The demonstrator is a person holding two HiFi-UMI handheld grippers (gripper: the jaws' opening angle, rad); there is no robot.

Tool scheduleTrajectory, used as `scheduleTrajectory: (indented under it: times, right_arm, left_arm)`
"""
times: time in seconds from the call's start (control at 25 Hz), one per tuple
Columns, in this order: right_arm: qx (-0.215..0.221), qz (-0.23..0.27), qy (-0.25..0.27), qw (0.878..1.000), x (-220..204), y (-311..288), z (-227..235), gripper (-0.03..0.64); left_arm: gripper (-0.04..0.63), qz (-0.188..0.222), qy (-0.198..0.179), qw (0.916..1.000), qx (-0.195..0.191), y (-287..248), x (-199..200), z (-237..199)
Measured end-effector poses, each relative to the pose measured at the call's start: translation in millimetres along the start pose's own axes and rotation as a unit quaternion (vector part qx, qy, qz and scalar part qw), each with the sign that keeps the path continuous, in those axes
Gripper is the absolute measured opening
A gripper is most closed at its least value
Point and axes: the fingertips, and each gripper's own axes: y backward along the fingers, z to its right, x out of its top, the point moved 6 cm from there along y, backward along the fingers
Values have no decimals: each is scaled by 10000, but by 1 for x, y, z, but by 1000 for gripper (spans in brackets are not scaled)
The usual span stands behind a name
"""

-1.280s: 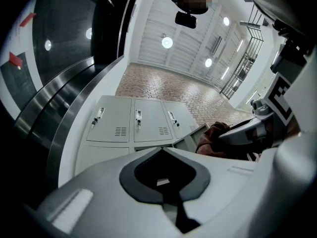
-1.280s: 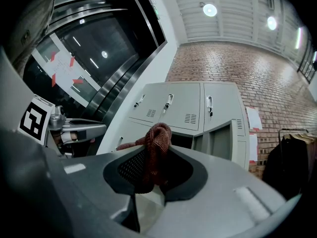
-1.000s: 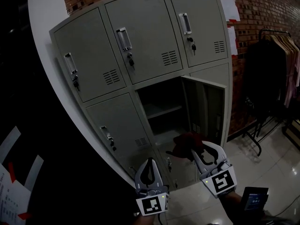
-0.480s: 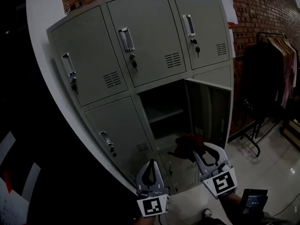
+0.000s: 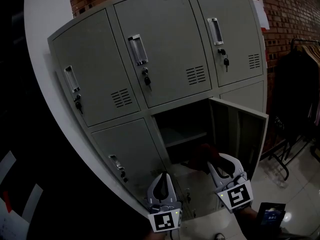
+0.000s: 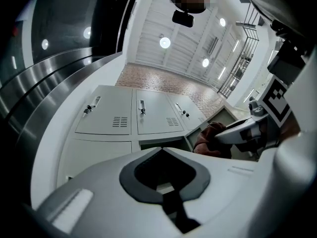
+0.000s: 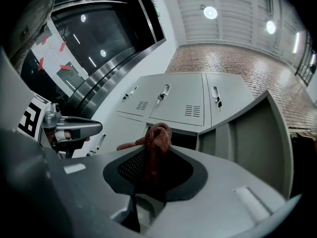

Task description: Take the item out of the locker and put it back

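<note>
Well, the tall grey metal locker bank has one lower compartment standing open, its door swung out to the right. Inside, a pale shelf shows and the rest is in shadow. The right gripper is clamped on the dark red knitted cloth, which bunches up between its jaws at that compartment's mouth. The left gripper hangs beside it, lower left, jaws closed together on nothing

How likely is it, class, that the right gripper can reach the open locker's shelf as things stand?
Probably yes: the door stands swung aside, and the right gripper, shut on the red cloth, faces the shelf unobstructed.
</note>
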Motion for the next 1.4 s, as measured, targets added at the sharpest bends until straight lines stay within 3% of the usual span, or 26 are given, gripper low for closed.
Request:
scheduleTrajectory:
  times: [0.64, 1.08, 1.4]
  right_arm:
    - [660, 175, -332, 9971, -60, -115, 70, 95]
    - [547, 89, -223, 9982, -73, -160, 57, 95]
    - [408, -307, 156, 9986, -94, -199, 50, 95]
  left_arm:
    - [0, -93, -238, 9982, 546, -110, -55, 3]
    - [0, -54, -74, 9996, 276, -129, -76, -22]
    - [0, 11, 56, 9999, 125, -131, -87, -40]
